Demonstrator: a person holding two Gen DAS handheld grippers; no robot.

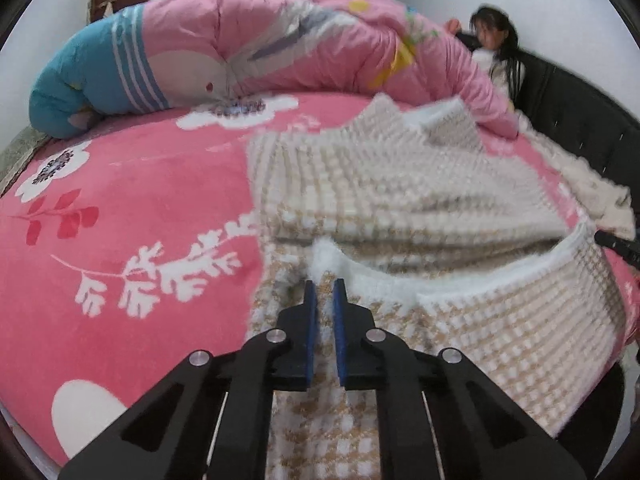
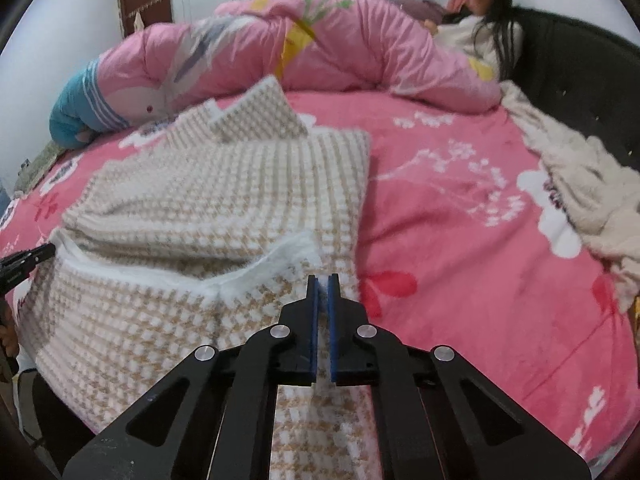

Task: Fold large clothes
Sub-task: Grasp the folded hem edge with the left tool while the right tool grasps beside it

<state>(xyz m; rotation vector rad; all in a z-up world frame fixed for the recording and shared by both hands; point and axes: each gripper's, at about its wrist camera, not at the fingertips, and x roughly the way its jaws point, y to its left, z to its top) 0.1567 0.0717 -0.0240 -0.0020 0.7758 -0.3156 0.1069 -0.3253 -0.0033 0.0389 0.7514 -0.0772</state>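
On the bed with its pink, white-flowered fleece sheet (image 1: 140, 184) lies one beige-and-white houndstooth knit garment with a fluffy white edge (image 1: 400, 200), partly doubled over on itself near the bed's front edge. One rolled pink-and-blue quilt (image 1: 240, 52) lies behind it, one cream fuzzy blanket (image 2: 580, 184) at the right, and one person (image 2: 480, 20) sits against the black headboard (image 2: 580, 80). The left gripper (image 1: 325, 286) has its jaws narrowed onto the garment's fluffy edge. The right gripper (image 2: 323, 282) likewise pinches that edge further right, jaws nearly together.
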